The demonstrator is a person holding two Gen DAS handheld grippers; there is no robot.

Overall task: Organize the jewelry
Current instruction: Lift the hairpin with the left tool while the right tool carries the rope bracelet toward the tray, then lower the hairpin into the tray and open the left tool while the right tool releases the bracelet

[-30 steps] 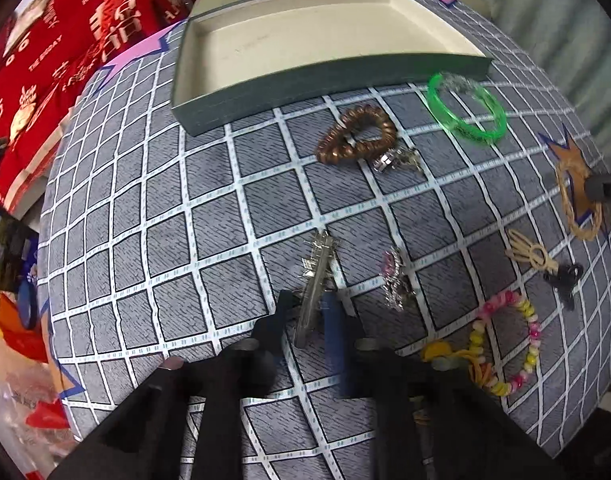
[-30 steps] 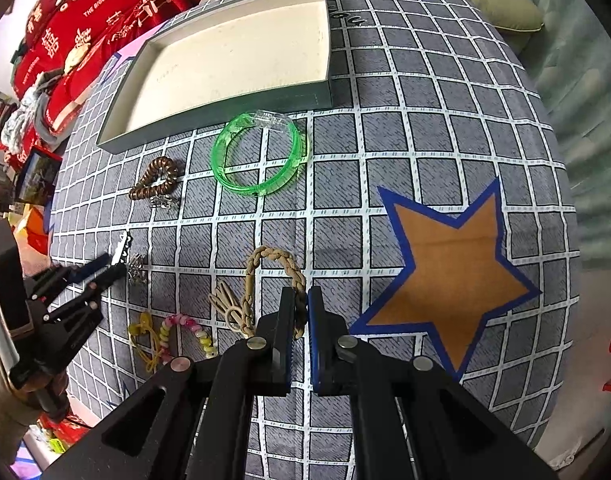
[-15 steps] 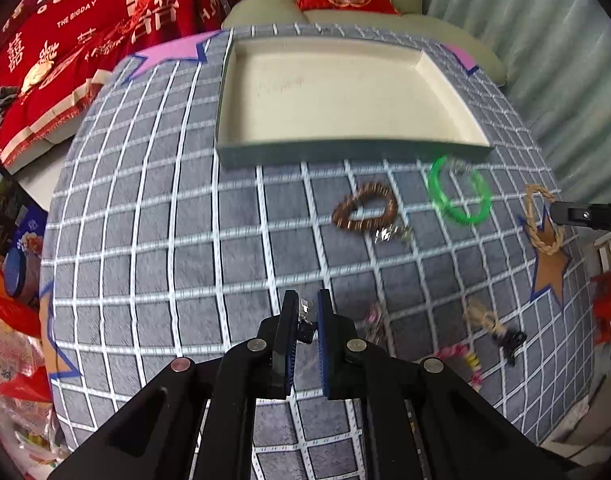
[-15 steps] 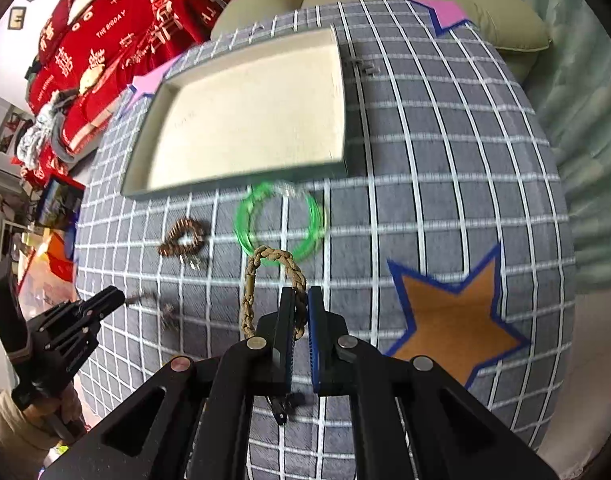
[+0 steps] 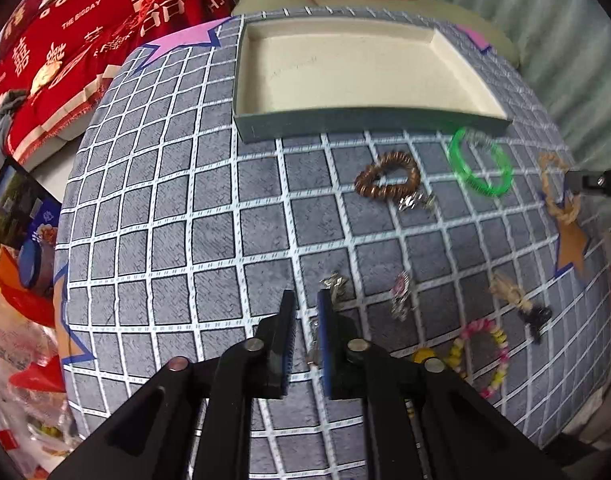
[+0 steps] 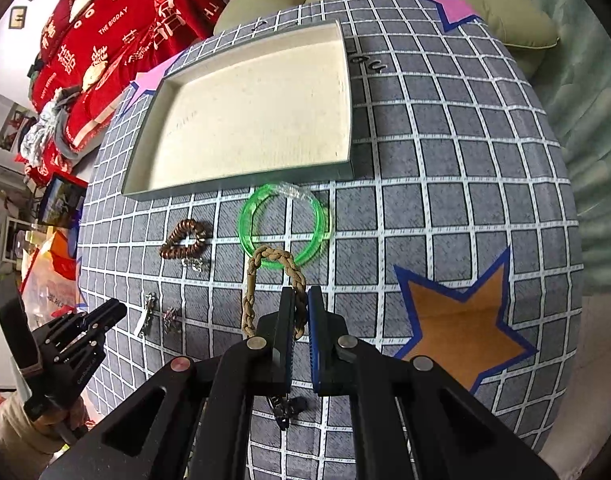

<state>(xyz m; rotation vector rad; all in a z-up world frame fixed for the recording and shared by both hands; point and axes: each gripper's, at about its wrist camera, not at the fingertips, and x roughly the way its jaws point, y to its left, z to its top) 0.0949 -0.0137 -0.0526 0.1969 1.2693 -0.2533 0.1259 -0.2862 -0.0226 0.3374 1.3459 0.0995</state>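
While a second ago it was pinching the braid flat on the cloth, the right gripper [image 6: 301, 300] is now clenched on that braid [image 6: 265, 256] and has it raised, the loop standing above the jaws and overlapping the near edge of the bangle [image 6: 283, 232] in the right view. The left gripper [image 5: 305, 312] has also come up from the cloth [image 5: 177, 240]. Its jaws stand a little apart with grid showing between them, and the clip [image 5: 334, 283] shows just beside and behind its right finger. I cannot tell whether the clip is gripped or has slipped free. Beyond both lies the tray [image 6: 241, 178], with nothing in it. By my reckoning the braid is on its way there, and the clip may need a second grab.
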